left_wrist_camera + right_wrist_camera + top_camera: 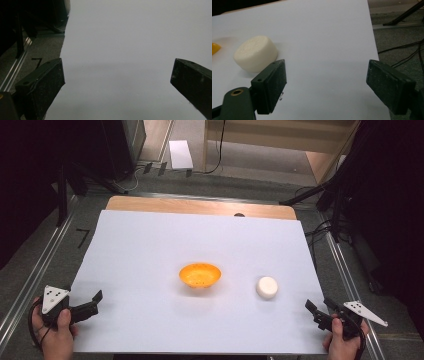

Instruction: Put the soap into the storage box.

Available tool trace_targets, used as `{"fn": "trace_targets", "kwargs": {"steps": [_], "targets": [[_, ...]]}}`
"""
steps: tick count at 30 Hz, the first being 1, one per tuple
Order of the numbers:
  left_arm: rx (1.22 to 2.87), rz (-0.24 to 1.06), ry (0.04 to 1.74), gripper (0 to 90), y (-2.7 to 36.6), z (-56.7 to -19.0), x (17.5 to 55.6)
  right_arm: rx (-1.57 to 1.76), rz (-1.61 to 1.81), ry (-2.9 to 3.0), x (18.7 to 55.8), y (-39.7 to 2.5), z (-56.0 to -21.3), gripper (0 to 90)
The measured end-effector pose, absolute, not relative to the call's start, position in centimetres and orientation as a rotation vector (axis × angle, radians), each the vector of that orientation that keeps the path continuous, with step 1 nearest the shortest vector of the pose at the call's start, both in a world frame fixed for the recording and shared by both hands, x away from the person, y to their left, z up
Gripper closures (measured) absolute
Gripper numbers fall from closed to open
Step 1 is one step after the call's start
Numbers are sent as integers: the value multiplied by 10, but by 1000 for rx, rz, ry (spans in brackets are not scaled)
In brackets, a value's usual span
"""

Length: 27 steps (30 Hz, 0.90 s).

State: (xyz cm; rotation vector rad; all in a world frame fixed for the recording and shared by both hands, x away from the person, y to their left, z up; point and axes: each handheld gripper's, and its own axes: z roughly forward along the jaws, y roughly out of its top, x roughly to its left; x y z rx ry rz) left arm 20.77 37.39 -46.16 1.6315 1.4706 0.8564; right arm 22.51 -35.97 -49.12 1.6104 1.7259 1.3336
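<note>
Far left: left gripper (90, 306), jaws spread wide over bare white sheet (150, 250), holding nothing, parked well apart from everything. Mid-table: orange bowl (200, 274), upright, likely the receiver. Just right of it: white foam puck (267, 287), flat on the sheet. Near corner: right gripper (320, 312), gaping, empty, angled toward the puck, probably for a grab.

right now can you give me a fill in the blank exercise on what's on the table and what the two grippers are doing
1. The bowl in the middle of the white sheet is ____ in colour.
2. The white foam cylinder lies closest to the ____ gripper.
3. The left gripper has its jaws ____, with nothing between them.
4. The cylinder lies ____ the bowl, not inside it.

Missing words: orange; right; open; beside
</note>
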Motion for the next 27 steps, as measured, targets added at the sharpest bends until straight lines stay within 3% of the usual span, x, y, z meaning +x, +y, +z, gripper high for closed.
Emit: {"fn": "trace_targets", "kwargs": {"steps": [27], "targets": [[1647,874,1466,0,372,-462,207,1584,1090,2065,255,-306,-465,119]]}}
